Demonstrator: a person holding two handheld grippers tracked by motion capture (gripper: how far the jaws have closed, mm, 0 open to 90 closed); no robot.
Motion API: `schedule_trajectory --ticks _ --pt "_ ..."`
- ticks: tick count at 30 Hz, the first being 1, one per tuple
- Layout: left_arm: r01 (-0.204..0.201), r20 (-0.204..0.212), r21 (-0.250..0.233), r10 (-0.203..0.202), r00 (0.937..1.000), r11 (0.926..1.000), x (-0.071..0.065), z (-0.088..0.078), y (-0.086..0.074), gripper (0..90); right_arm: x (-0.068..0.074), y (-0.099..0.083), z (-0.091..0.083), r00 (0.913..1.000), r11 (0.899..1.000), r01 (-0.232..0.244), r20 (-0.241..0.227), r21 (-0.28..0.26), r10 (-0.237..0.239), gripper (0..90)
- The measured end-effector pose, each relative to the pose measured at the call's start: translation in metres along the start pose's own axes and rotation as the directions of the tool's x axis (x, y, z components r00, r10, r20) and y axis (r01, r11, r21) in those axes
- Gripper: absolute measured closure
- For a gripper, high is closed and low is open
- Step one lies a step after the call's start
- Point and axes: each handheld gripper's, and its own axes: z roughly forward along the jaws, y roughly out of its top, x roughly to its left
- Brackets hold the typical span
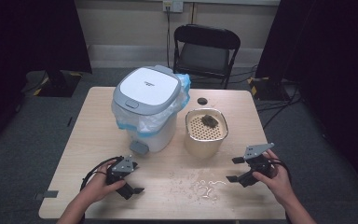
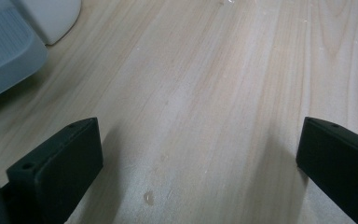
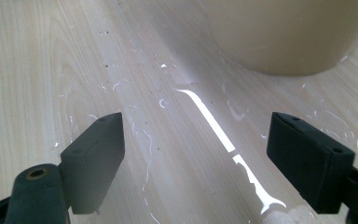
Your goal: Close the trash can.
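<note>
**Both hand-held grippers empty, right one low beside the beige strainer pot**

The left hand-held gripper [image 1: 131,183] sits low over the table [image 1: 93,121], near the pedal of the white bin [image 1: 147,105]; its jaws stand wide apart with nothing between them. The right hand-held gripper [image 1: 235,169] is just off the table's right side, aimed toward the beige strainer pot [image 1: 206,133], jaws likewise well apart and empty. The pot stands right of the bin, near it, with a dark clump of residue [image 1: 209,120] on its perforated insert. Wet smears and pale scraps [image 1: 207,186] lie on the table between the two grippers.

Judgement: the step in hand is the approach to the pot, no grasp made yet. The next move calls for bringing the right jaws level with the pot's wall or rim and closing squarely; the wet surface could let the pot slide.
</note>
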Motion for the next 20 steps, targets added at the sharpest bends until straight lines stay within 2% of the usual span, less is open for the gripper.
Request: schedule_trajectory --ticks 11,20 --pt "0.001 -0.002 -0.003 -0.001 1.0 1.0 0.0 0.0 0.0 0.0 -0.003 -0.019 0.0 0.9994 1.0 -0.025 0.024 0.008 0.024 18.9" --pt "0.001 -0.002 -0.003 -0.001 1.0 1.0 0.0 0.0 0.0 0.0 -0.003 -0.029 0.003 0.9991 0.999 -0.037 0.022 0.015 0.037 19.0"
